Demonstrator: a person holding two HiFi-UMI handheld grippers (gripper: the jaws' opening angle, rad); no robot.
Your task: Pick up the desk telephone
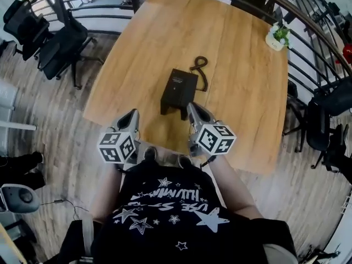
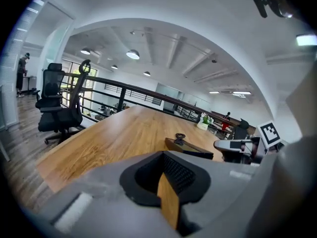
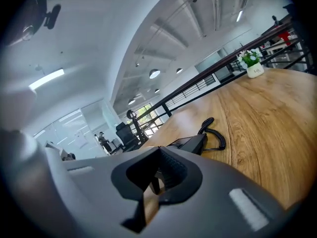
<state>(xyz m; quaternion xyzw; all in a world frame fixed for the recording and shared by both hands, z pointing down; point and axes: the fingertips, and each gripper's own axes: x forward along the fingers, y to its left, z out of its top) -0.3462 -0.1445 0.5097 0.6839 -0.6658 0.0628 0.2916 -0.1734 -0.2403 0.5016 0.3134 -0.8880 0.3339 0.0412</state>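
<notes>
The wooden counter (image 1: 231,65) fills the middle of the head view, its grain running from near to far, and it stands on a grey plank floor (image 1: 49,120). A dark metal railing (image 1: 308,32) curves round its far and right sides. Black office chairs (image 1: 60,48) stand off the far left corner, and more dark chairs stand beyond the right edge.

The person stands at the near edge in a black shirt (image 1: 165,213) printed with white stars, holding both tools out over the counter's near part.

The left gripper (image 1: 132,116) is at the near left, its marker cube turned up toward the camera. Its own view shows the jaws brought together with nothing between the black pads; only a sliver of counter shows through the slot behind them. The right gripper (image 1: 192,108) is just to the right, its tip close to the near right corner of the phone without clearly touching it. Its jaws are likewise closed on nothing.

The desk telephone (image 1: 179,89), black and wedge-shaped, rests on the counter about the middle, just beyond the two tools and slightly nearer the right one. Its coiled cord (image 1: 201,70) loops off the far right side and lies on the wood. A small white pot of green plant (image 1: 278,36) stands at the far right edge, well apart from the phone.
</notes>
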